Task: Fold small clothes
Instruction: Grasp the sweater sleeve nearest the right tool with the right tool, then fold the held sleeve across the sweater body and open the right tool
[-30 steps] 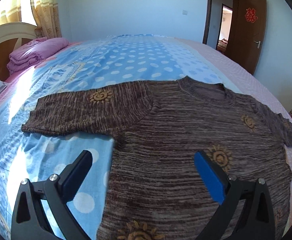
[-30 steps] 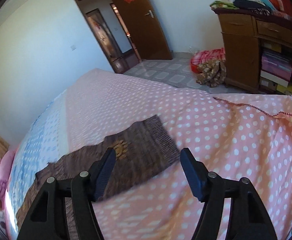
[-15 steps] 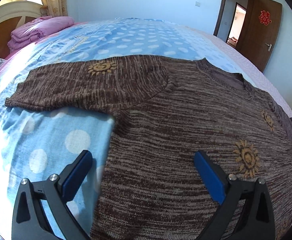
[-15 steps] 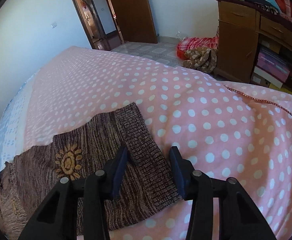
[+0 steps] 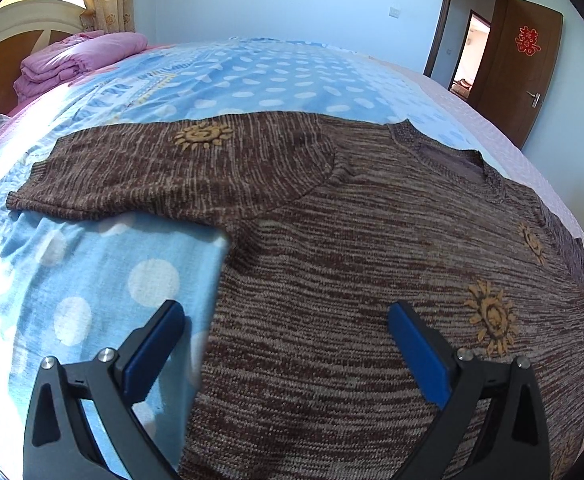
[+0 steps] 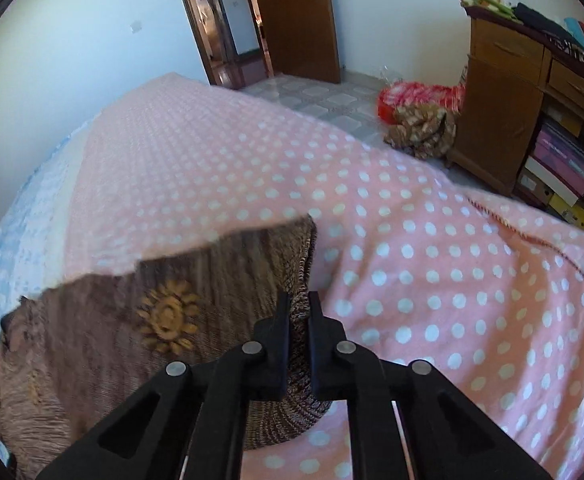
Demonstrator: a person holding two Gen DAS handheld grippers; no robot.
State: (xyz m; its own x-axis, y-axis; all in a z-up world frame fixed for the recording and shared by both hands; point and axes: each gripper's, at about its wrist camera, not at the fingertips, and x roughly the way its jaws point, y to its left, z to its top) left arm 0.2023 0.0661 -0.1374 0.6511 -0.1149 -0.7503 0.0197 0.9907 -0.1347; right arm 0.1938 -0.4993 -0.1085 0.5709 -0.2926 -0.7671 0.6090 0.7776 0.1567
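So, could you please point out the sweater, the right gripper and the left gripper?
sweater [image 5: 372, 248]: left wrist view, on the chest.
right gripper [image 6: 299, 308]: right wrist view, between fingertips clamping the sleeve cuff.
left gripper [image 5: 286, 320]: left wrist view, midway between open fingertips.

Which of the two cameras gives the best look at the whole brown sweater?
The left wrist view: the sweater lies spread flat there, showing its body, neckline and one sleeve. The right wrist view shows only a sleeve cuff, pinched by the right gripper.

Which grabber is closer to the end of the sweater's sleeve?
Right. The right gripper is pinched on the sleeve cuff. The left gripper hovers open over the sweater body's edge.
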